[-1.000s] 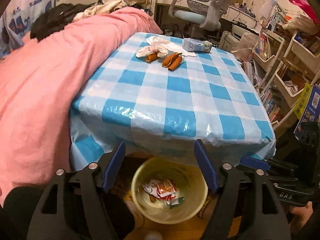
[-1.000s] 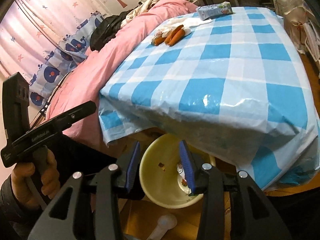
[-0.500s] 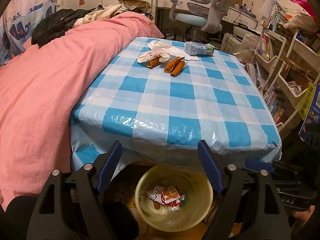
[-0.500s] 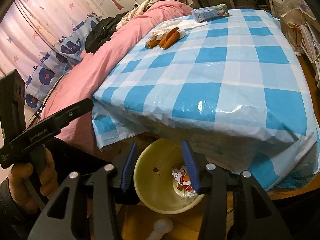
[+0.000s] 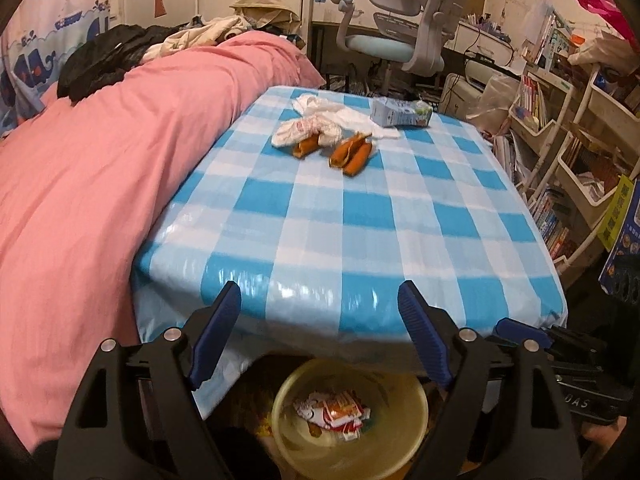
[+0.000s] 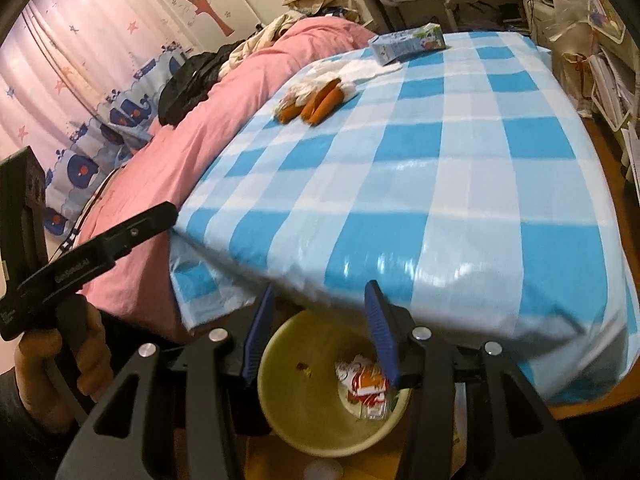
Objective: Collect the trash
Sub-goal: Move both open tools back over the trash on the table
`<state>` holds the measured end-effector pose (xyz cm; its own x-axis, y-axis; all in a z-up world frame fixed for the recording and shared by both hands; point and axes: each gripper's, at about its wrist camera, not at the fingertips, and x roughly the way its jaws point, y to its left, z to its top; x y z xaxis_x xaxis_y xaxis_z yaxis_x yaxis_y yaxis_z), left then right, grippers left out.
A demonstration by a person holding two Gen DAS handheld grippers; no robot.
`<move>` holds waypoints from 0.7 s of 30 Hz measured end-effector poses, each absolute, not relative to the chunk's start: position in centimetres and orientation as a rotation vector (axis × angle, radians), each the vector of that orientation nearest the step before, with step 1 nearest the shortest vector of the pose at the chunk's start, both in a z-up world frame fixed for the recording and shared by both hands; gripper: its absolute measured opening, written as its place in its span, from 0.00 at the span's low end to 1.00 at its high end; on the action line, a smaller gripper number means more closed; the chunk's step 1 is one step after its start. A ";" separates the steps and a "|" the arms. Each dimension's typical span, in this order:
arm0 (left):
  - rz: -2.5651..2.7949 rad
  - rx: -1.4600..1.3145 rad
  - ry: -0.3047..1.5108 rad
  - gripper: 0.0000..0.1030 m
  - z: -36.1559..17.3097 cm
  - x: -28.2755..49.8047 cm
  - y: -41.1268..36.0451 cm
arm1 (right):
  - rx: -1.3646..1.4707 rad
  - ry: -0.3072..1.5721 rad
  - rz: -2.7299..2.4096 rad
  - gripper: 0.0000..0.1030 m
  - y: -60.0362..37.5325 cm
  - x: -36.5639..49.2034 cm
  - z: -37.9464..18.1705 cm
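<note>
Under the table (image 5: 344, 216), bin (image 5: 416, 436) half hidden; wrappers (image 5: 336, 408) blurred

Left gripper (image 5: 320, 336) with black triangular cut-out arms, ribbed blue finger pads (image 5: 424, 340), round silver screws, right gripper (image 6: 318, 330) built alike, pale lettering on black handle body, bare-skinned hand (image 6: 60, 364), dark sleeve

peels (image 5: 351, 155) on table (image 5: 360, 216) | carton (image 5: 401, 112) behind | bin (image 5: 352, 412) below
</note>
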<state>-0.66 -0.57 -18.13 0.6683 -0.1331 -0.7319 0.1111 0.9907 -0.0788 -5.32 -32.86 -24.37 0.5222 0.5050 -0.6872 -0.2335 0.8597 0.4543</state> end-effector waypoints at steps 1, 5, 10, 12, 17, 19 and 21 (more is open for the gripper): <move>-0.141 -0.026 0.819 0.76 -17.9 0.0 -0.6 | 0.323 0.918 0.449 0.45 -32.7 -4.8 -24.3; -0.161 -0.017 0.799 0.76 -17.3 3.0 -0.5 | 0.319 0.909 0.450 0.45 -32.0 -2.8 -23.9; -0.165 -0.002 0.798 0.76 -17.3 6.8 -0.7 | 0.305 0.904 0.454 0.45 -30.9 0.3 -23.4; -0.172 -0.009 0.805 0.76 -17.4 8.2 -0.7 | 0.300 0.908 0.450 0.45 -30.5 1.6 -23.3; -0.171 -0.039 0.826 0.76 -17.8 11.3 -0.4 | 0.284 0.903 0.445 0.45 -29.4 5.4 -23.0; -0.166 -0.066 0.839 0.76 -18.2 12.6 0.1 | 0.276 0.904 0.436 0.45 -28.8 7.3 -23.0; -0.165 -0.076 0.851 0.76 -18.6 14.0 0.4 | 0.270 0.912 0.428 0.45 -28.2 8.9 -23.1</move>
<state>13.98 0.42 -18.56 0.6475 -0.1750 -0.7417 0.1145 0.9846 -0.1323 8.92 -28.23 -23.15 0.5364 0.4673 -0.7028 -0.2423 0.8829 0.4022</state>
